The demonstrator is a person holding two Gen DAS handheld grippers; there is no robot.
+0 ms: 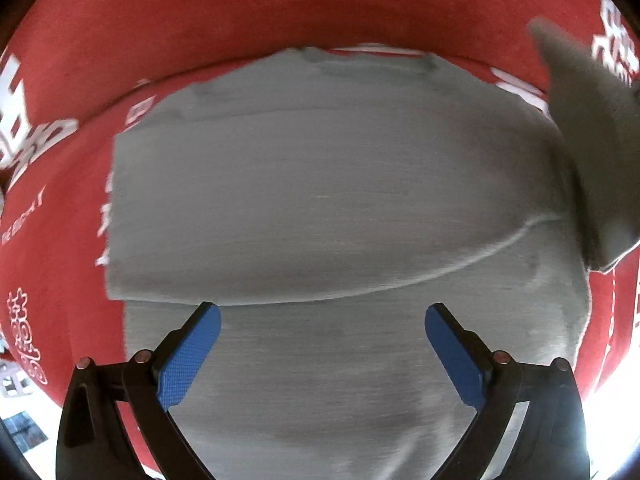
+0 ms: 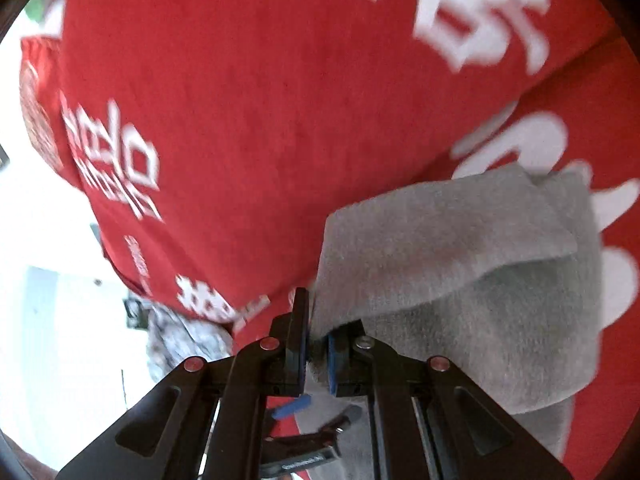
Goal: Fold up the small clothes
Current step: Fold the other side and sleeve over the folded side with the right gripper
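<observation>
Your left gripper (image 1: 322, 314) hung over the grey shirt (image 1: 320, 200), its jaws spread wide and holding nothing. The shirt lay flat on the red cloth (image 1: 240, 12) with white lettering that covered the bench. Your right gripper (image 2: 316, 344) had its jaws clamped on an edge of the shirt (image 2: 460, 256), lifting that part into a loose fold above the red cloth (image 2: 240, 120).

I am seeing white print on the red cloth (image 2: 240, 92) under my work: large blurred characters I cannot read, and one Latin fragment showing as "ado". Small white lettering beside it is staying illegible.
</observation>
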